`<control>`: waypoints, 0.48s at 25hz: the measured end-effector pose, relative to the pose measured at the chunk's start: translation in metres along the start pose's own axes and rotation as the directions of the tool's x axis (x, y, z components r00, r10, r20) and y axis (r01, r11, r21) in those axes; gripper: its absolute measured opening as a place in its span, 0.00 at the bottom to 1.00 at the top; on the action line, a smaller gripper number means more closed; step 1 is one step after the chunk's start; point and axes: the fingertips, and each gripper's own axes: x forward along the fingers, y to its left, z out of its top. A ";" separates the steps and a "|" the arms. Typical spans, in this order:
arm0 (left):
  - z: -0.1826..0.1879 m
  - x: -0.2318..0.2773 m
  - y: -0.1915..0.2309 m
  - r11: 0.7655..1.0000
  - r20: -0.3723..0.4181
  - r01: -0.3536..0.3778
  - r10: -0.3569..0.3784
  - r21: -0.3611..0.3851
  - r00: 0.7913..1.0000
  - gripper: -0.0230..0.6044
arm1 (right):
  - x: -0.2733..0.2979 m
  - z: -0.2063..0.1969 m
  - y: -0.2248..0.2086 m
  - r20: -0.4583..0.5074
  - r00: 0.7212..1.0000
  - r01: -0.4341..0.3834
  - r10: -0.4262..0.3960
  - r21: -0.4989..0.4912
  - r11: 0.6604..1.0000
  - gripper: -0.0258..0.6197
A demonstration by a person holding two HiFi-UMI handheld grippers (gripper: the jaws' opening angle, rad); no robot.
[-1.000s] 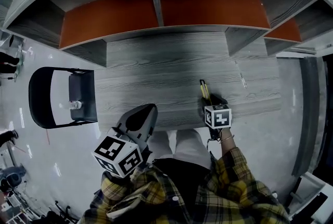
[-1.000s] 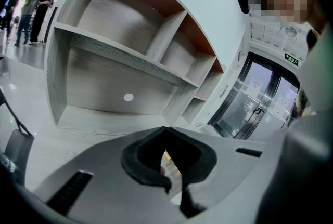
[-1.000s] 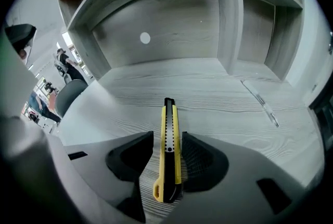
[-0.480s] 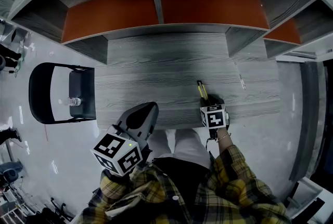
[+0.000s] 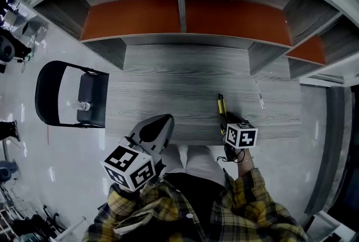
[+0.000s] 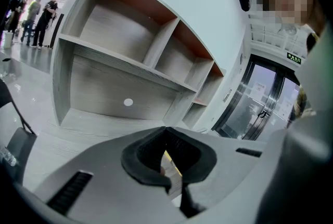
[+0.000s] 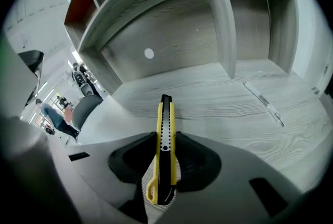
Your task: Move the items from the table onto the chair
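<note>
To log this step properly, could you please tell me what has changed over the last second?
The right gripper's jaws have just closed on the knife, which now sits clamped between them; whether it has left the table is hard to tell. The left gripper, the pen on the table and the bottle on the chair stayed as they were.

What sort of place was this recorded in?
Probably an office or showroom-like workspace: a wood-grain table backed by empty open shelves, a dark chair on a glossy floor, and glass doors nearby.
</note>
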 end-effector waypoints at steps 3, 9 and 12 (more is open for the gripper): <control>-0.002 -0.003 -0.002 1.000 0.022 -0.018 0.018 -0.008 1.000 0.04 | -0.011 0.013 0.005 0.037 0.999 -0.034 0.034 -0.004 0.999 0.23; -0.002 -0.005 -0.006 0.999 0.089 -0.035 0.037 -0.022 0.995 0.04 | -0.030 0.032 0.018 0.077 0.993 -0.080 0.086 -0.076 0.994 0.23; -0.003 -0.005 -0.007 0.999 0.114 -0.041 0.044 -0.030 0.993 0.04 | -0.036 0.038 0.025 0.080 0.990 -0.103 0.112 -0.112 0.988 0.23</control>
